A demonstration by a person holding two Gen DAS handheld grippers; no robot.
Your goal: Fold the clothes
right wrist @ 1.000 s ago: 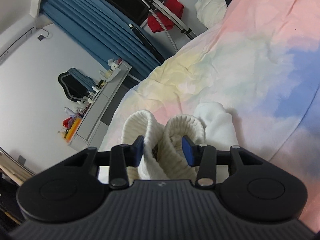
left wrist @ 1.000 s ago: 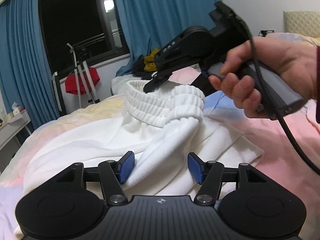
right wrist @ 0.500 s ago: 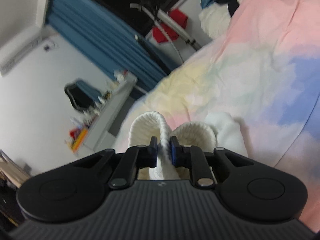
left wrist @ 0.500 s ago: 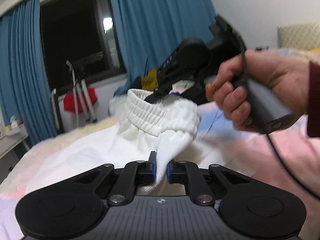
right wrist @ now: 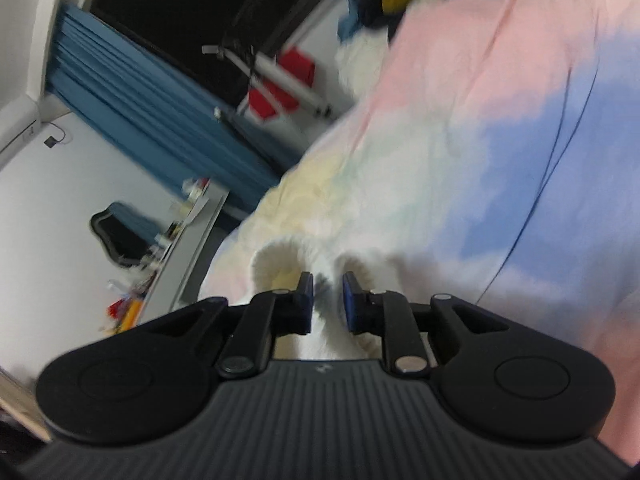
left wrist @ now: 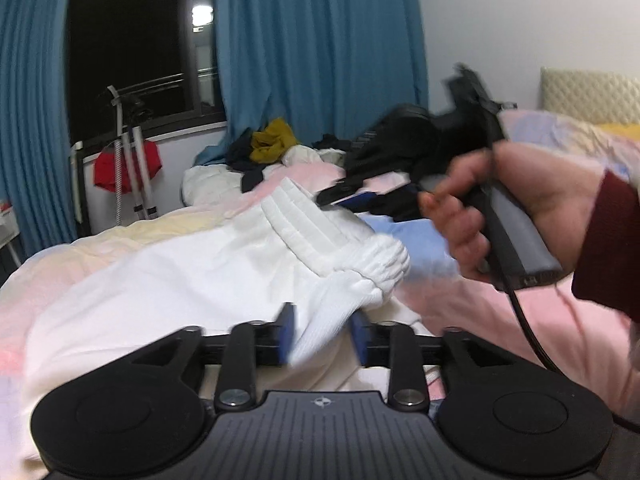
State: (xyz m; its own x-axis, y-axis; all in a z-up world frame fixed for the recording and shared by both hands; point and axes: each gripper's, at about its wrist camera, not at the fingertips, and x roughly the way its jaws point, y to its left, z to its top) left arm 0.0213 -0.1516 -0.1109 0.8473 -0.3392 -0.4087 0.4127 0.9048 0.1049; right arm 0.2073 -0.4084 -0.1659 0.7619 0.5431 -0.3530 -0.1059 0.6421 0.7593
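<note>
Pastel bedspread (left wrist: 500, 320), white garment (left wrist: 200, 272), tools parted

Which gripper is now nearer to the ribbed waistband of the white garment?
Right. The right gripper has its jaws parted around the ribbed waistband, at its upper edge. The left gripper is below it, jaws parted around a gathered fold of the white garment.

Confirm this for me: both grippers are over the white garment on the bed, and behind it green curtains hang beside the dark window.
One detail is wrong: the curtains are blue, not green, as the left wrist view shows. The rest stands: the left gripper and the right gripper are both over the white garment on the bed, beside the dark window.
</note>
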